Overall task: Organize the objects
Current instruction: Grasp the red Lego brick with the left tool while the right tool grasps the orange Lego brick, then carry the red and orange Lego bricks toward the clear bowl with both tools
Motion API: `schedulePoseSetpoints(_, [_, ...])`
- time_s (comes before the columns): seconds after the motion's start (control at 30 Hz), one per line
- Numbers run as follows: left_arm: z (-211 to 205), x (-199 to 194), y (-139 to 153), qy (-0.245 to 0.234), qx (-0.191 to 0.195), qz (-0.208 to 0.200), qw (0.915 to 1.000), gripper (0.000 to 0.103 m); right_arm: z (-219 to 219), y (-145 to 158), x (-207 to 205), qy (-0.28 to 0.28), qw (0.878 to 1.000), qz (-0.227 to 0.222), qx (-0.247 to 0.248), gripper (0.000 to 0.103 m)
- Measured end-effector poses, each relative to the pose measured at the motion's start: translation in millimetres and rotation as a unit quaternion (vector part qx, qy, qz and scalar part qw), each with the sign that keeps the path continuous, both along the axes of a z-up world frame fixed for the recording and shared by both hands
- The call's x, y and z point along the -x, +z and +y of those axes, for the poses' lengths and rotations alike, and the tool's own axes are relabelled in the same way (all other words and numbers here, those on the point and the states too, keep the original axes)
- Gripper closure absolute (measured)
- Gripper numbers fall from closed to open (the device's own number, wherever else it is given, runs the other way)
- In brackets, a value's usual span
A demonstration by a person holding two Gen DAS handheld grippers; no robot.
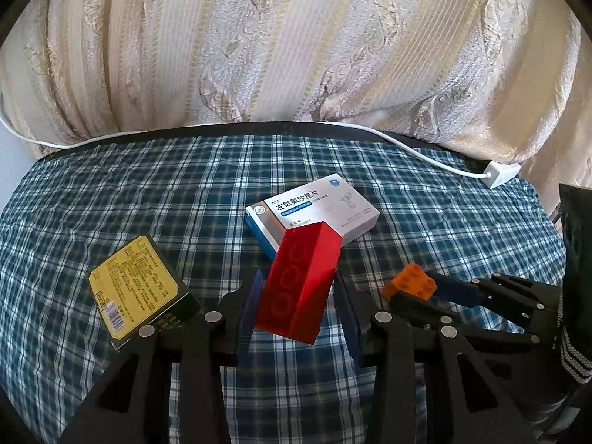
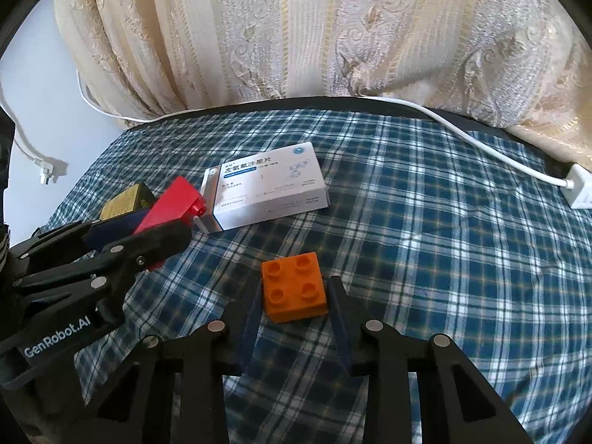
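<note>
- The left claw (image 1: 296,292) is clamped on a glossy red brick (image 1: 299,281), tilted and lifted off the checked cloth (image 1: 111,203), its stud end hidden in its own view.
- The right claw (image 2: 294,296) is closed against the sides of a small orange brick (image 2: 294,286), four round studs up, resting on the cloth.
- Left of the red brick, a yellow-labelled dark packet (image 1: 137,288) lies flat, its near corner cut off by the claw's arm.
- Just behind the red brick, a white cardboard medicine box (image 1: 314,211) lies partly covered by it.
- Farther back, a white cable (image 1: 407,148) and adapter (image 1: 501,174) lie before a brocade curtain (image 1: 296,37).
</note>
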State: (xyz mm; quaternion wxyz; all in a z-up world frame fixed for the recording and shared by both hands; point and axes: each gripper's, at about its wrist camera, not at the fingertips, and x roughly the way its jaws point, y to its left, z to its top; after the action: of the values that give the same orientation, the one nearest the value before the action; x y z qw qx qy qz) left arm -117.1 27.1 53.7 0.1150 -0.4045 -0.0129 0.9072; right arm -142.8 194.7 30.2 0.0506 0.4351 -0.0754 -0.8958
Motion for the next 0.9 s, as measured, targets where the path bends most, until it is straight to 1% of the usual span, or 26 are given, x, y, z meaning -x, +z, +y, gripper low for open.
schedulePoseSetpoints(0.33, [14.6,-10.0,5.7,-0.009,0.014,0.015,0.9998,0.062,14.6,9.3,-27.7,-0.026,1.0,0.011,0.001,0.066])
schedulePoseSetpoints(0.47, [22.1,-16.4,9.4,-0.017,0.022,0.025,0.9993,0.062,21.2,11.1,-41.2,-0.04,0.999,0.012,0.012,0.066])
schedulePoseSetpoints(0.9, [52.7,-39.4,17.2,-0.058,0.035,0.042,0.9968,0.062,36.9,18.7,-87.8,-0.085,0.996,0.018,0.03,0.066])
